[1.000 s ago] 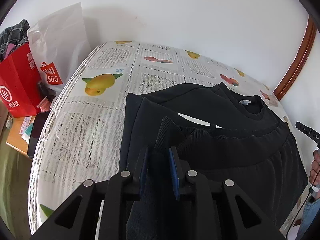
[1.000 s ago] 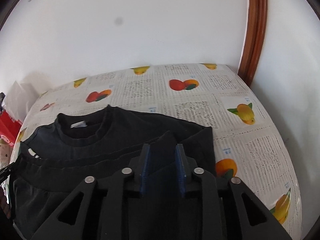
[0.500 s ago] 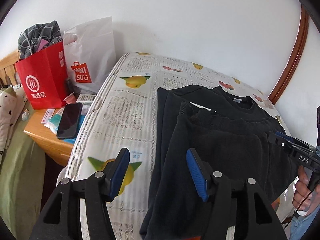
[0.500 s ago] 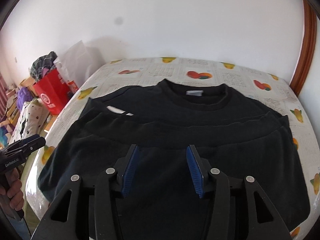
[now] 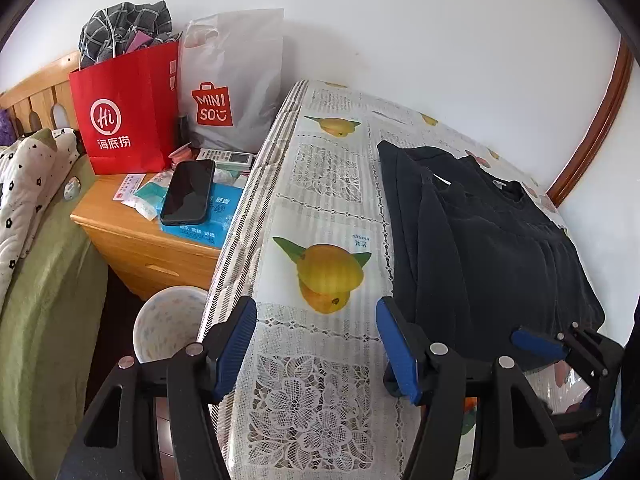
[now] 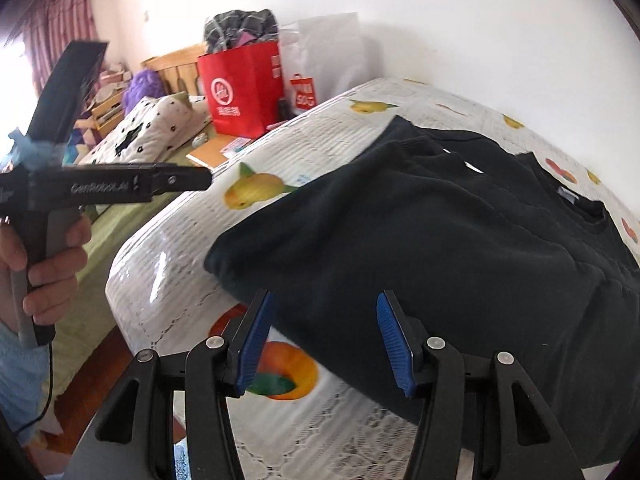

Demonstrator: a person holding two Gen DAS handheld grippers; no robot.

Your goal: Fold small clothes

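Left wrist view: my left tool [image 5: 316,344] stands spread with nothing between its blue pads, its jaws having just been opening, and what lies below the gap is bare fruit-print cloth on the bench [image 5: 320,184]. The black sweatshirt [image 5: 492,256] lies flat to the right of this tool, its near edge just beside the right pad, its collar far ahead and to the right. Beyond the right pad I see my right tool's blue tip over the garment's near corner. Off to the left sit a red bag [image 5: 128,120], a white bag [image 5: 232,80] and a phone [image 5: 188,192] on a nightstand, well apart from the work.

Right wrist view: my right tool [image 6: 324,340] is also spread and empty, its jaws having just been opening, and hangs over the near hem of the sweatshirt [image 6: 440,240], with the garment's rounded corner ahead and to the left of the left pad. My left hand [image 6: 44,264] holds the other tool far to the left, clear of the fabric.

I judge the sweatshirt soft, thick and limp, light enough for one pinch but prone to sag and drag its lower layer along. It seems doubled already, so I would take both layers together at the near corners or hem edge, where the fabric is thickest, not mid-panel, where the pads would catch only the top layer.
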